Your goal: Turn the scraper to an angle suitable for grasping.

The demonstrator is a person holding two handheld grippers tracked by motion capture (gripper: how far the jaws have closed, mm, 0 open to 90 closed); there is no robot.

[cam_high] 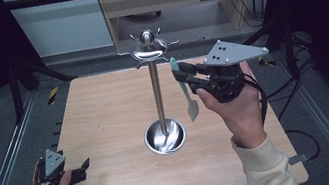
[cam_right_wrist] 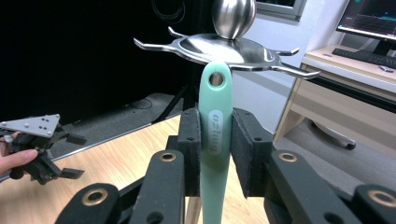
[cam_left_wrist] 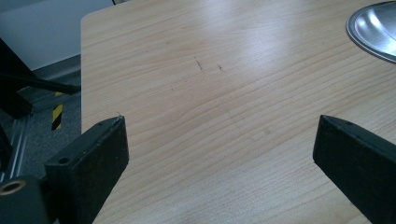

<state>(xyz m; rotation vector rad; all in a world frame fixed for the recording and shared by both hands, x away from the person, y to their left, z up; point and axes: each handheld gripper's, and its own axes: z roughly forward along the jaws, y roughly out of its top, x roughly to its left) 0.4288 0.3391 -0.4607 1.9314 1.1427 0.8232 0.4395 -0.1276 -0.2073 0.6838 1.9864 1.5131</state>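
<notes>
The bench (cam_high: 105, 112) carries a steel utensil stand (cam_high: 157, 93) at its centre: a dished base (cam_high: 165, 137), an upright pole, and a hook crown (cam_right_wrist: 224, 46) at the top.

The right gripper (cam_high: 181, 75) is raised at 2 o'clock from the base. Its jaws pinch the handle of a mint-green spatula (cam_right_wrist: 215, 140), which hangs blade down, clear of the bench. In the right gripper view, the handle's hanging hole sits just below a hook tip.

The left gripper (cam_high: 83, 167) rests at the 8 o'clock corner, jaws spread on nothing.

Judged step: hanging the spatula on the stand. The next move calls for aligning the hole with a hook, threading it on, then releasing.
</notes>
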